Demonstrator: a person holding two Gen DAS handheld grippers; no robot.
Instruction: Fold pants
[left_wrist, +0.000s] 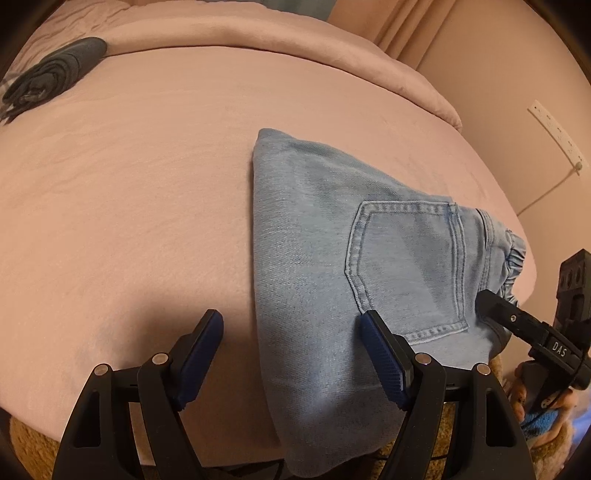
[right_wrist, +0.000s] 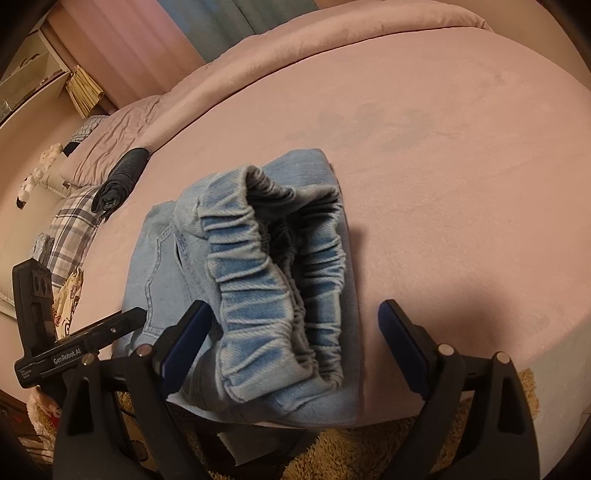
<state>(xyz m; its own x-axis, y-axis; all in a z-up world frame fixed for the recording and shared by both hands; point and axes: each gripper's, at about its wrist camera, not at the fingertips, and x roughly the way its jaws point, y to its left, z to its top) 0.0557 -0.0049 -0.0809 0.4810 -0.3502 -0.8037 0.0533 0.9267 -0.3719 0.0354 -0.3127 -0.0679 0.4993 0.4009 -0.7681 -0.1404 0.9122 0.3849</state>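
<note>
Left gripper (left_wrist: 291, 336), jaws spread wide and holding nothing, hovers over the folded edge of the light-blue pants (left_wrist: 332, 258). Right gripper (right_wrist: 295, 325), equally spread, straddles their elastic waistband (right_wrist: 273, 266). Pants lie folded at the pink bed's (left_wrist: 129, 184) near edge.

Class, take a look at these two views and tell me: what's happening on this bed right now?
A person with a two-finger gripper in each hand is folding light blue jeans on a pink bed. The jeans lie folded into a compact stack near the bed's edge, elastic waistband facing the right gripper. Both the left gripper and the right are open, holding nothing. A rolled dark garment lies farther off.
</note>
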